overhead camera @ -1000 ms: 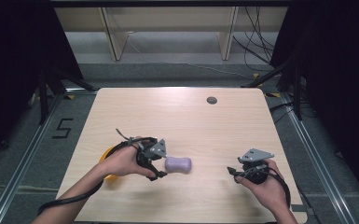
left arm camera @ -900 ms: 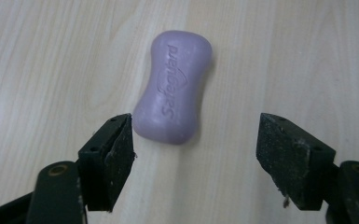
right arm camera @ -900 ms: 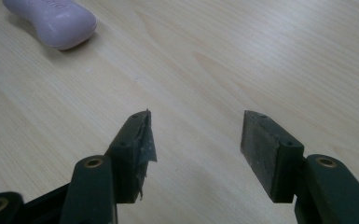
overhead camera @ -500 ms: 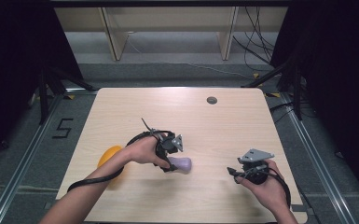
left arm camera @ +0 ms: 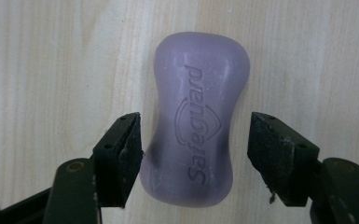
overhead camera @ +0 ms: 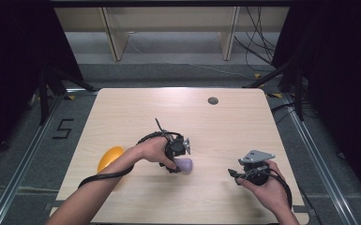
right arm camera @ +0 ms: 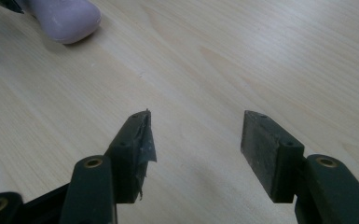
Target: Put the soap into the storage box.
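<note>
The left gripper (overhead camera: 180,161) has swung in from the near-left part of the table (overhead camera: 136,108) and now stands over the lilac bar of soap (left arm camera: 196,126), which lies flat on the wood near the middle, a little toward the near edge. A second ago the jaws stood beside the bar — now they bracket its narrow waist and have just been closing. From the left gripper view the left pad sits at the soap's edge, perhaps just touching, while the right pad stands clear of it, so nothing is pinched yet. A grasp looks close. The right gripper (right arm camera: 193,149) waits at the near right with its jaws spread over bare wood. A yellow object (overhead camera: 110,157) lies at the near left.
</note>
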A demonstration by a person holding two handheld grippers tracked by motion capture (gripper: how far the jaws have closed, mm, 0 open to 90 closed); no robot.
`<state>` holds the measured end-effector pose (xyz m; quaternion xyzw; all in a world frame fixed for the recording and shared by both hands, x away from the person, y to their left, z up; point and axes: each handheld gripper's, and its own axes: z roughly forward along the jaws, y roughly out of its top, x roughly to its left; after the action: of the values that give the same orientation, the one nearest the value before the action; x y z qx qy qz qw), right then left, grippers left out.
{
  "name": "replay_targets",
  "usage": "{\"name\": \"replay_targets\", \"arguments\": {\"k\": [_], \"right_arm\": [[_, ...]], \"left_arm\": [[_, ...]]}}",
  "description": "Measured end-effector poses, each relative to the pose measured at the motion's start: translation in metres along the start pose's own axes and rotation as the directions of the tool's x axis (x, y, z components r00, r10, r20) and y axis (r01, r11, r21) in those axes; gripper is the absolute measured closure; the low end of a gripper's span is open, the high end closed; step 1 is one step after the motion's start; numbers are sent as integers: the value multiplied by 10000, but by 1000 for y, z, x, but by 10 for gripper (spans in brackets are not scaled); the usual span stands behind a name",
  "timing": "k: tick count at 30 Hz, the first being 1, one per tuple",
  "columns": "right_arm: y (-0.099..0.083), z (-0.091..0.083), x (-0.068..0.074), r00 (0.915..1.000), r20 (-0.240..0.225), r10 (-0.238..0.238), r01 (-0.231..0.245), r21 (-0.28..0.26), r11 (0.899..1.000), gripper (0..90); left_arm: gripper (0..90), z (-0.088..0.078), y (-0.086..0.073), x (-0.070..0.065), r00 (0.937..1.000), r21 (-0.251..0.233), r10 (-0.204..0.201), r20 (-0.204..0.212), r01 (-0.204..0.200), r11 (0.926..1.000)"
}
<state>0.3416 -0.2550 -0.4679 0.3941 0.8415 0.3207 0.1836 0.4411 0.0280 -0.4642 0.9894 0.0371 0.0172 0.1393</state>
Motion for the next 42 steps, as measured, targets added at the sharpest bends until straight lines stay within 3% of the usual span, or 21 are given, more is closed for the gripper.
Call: {"name": "replay_targets", "arguments": {"k": [2,3,16,18,21,23,28,32,34,36,37,38,39,40,41,42], "right_arm": [[0,0,2,9998,-27,199,-199,17,9998,436],[0,0,0,10000,-29,15,-15,33,10000,435],[-1,1,0,9999,-98,-98,100,156,9998,434],[-1,1,2,9999,-117,87,-85,185,9998,434],[-1,1,0,9999,-108,-85,87,143,9999,433],[0,0,1,9999,-160,64,-60,219,9997,433],[-1,1,0,9999,-117,-94,95,159,9998,432],[-1,2,0,9998,-151,-91,94,202,9998,431],[-1,1,0,9998,-156,-103,106,203,9997,430],[-1,2,0,9998,-157,-95,99,212,9997,430],[-1,2,0,9998,-157,-100,103,218,9997,430],[-1,2,0,9998,-154,-110,113,226,9997,430],[-2,2,2,9999,-147,58,-55,220,9997,430],[-1,2,1,9998,-161,-69,73,245,9997,430],[-1,2,1,9998,-166,-72,76,257,9996,429],[-1,2,1,9998,-165,-69,73,264,9996,429]], "left_arm": [[336,3,1,2,10000,20,14,-94,-14,10000],[340,4,1,2,10000,52,-70,-30,70,10000],[386,19,3,7,9994,408,-28,343,14,9992],[409,19,4,7,9993,406,40,376,-56,9992],[457,18,5,6,9991,381,147,398,-162,9991],[463,18,6,5,9993,489,6,373,-24,9988],[473,18,7,1,9984,513,-557,92,551,9972],[476,16,5,-5,9907,557,-1346,-206,1356,9892],[477,15,3,-10,9803,532,-1963,-226,1972,9789],[477,13,0,-15,9618,346,-2730,-219,2736,9612],[478,12,-1,-18,9409,128,-3380,-194,3383,9410],[480,10,-3,-19,9064,-201,-4222,-101,4220,9064],[481,8,-4,-21,8685,-601,-4957,-26,4947,8670],[481,4,-6,-23,8500,-616,-5269,-30,5257,8484],[481,3,-8,-25,8355,-698,-5494,-84,5476,8338],[482,0,-8,-27,8269,-817,-5618,-254,5584,8255]]}}
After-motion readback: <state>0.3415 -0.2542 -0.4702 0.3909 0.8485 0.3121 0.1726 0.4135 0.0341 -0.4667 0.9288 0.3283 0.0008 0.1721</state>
